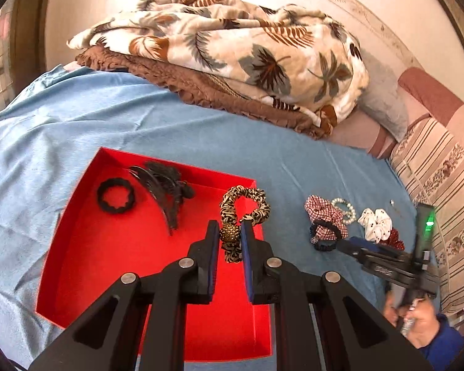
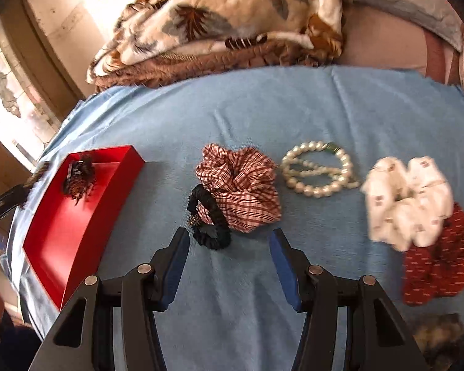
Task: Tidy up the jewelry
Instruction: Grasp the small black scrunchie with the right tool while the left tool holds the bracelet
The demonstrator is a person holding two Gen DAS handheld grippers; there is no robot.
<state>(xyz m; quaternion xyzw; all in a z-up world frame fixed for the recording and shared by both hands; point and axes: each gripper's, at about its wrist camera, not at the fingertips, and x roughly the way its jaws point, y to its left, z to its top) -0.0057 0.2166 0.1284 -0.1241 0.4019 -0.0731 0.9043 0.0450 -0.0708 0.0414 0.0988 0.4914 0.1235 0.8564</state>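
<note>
Now the left gripper [image 1: 227, 232] pinches a leopard scrunchie [image 1: 244, 208] above the red tray [image 1: 86, 266], which holds a black hair tie [image 1: 116, 195] and claw clip [image 1: 162, 190]. Meanwhile the right gripper [image 2: 229, 241] hangs spread over the blue cloth [image 2: 263, 108], near a plaid scrunchie [image 2: 239, 187] and pearls [image 2: 318, 170].

My two wrist cameras tilt down close over the blue-sheeted bed [image 1: 170, 123]; both catch the shallow red cardboard tray [image 1: 77, 262] [image 2: 77, 216].

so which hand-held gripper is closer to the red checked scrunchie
Right. The right hand-held gripper hangs open just short of the red checked scrunchie; the left hand-held gripper is over the red tray, shut on the leopard-print scrunchie.
</note>
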